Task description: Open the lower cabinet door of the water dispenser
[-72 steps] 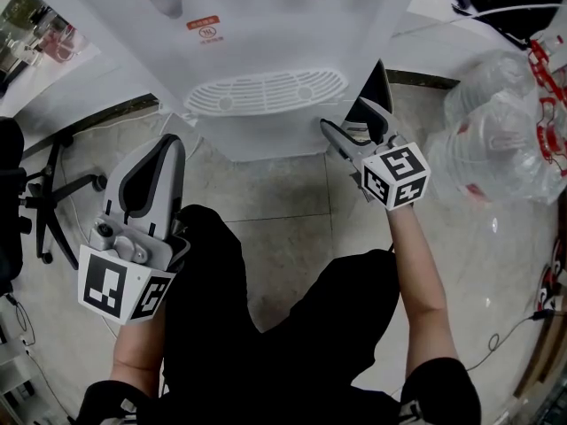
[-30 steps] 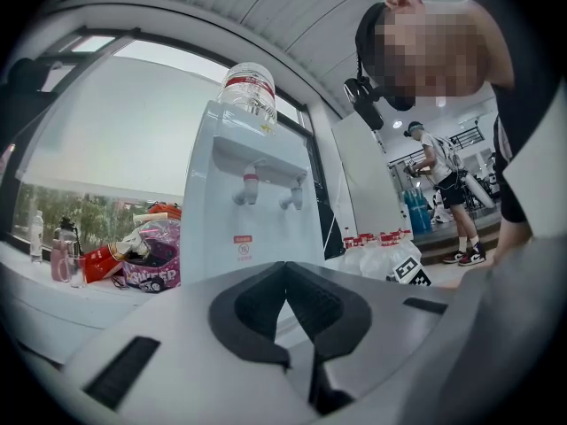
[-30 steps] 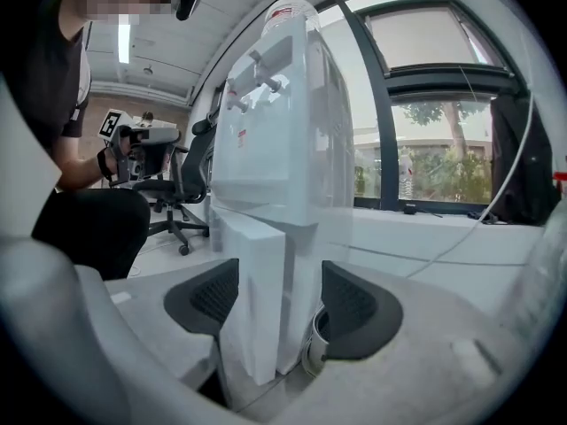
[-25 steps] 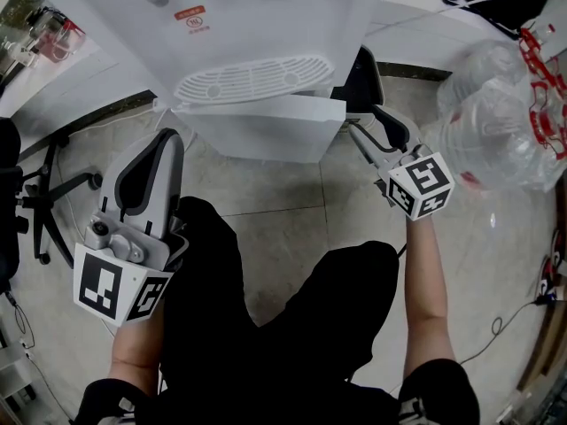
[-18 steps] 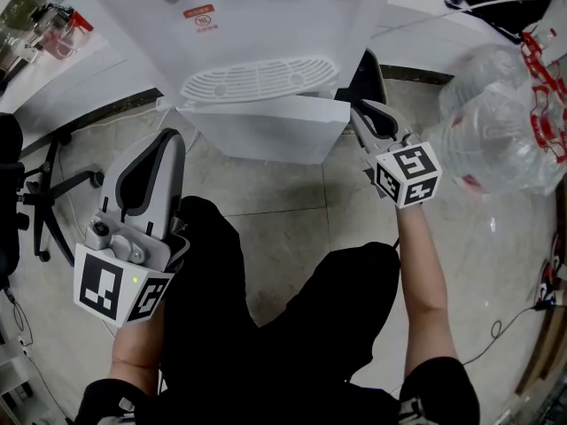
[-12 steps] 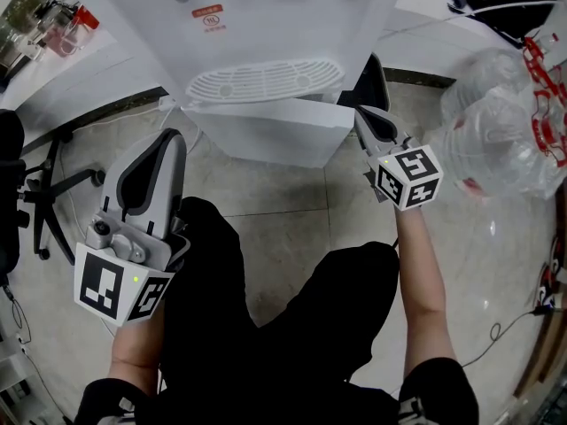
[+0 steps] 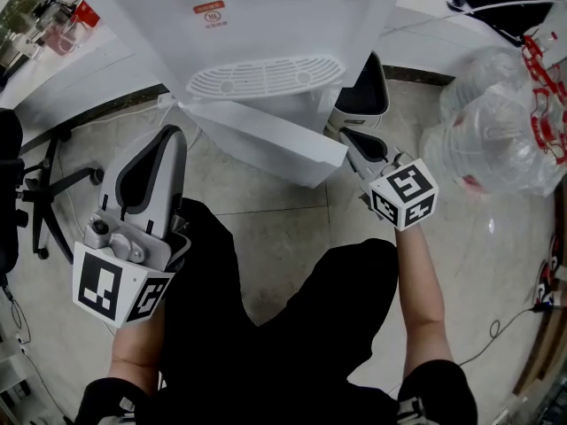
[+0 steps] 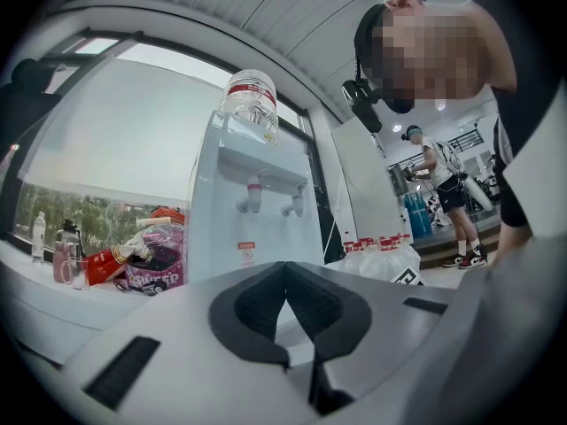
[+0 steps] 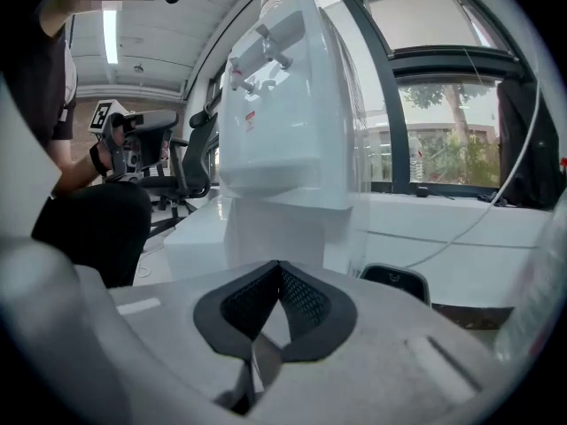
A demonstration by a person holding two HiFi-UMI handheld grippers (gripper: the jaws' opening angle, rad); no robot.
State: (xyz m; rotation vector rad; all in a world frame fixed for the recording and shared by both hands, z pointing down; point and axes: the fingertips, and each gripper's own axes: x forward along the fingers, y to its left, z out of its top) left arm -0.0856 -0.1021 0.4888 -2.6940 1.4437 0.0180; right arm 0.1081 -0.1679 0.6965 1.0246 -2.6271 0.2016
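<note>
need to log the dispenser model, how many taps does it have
2. In the left gripper view both sit side by side on the water dispenser front: the red-collared tap at left, the plain tap right of it.

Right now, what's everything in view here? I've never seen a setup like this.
Water dispenser: one, white, straight ahead.
Lower cabinet door: one, white, swung open at its base.
Water bottle: one, clear, atop the dispenser.
Taps: two, white, below the bottle.
Packed bottles: one wrapped heap, clear with red caps, at right.
Office chair: one, black, far left.
Legs: two, black trousers, bottom of head view.
Left gripper: one, grey, shut, held back at left.
Right gripper: one, grey, shut, beside the door's free edge.
</note>
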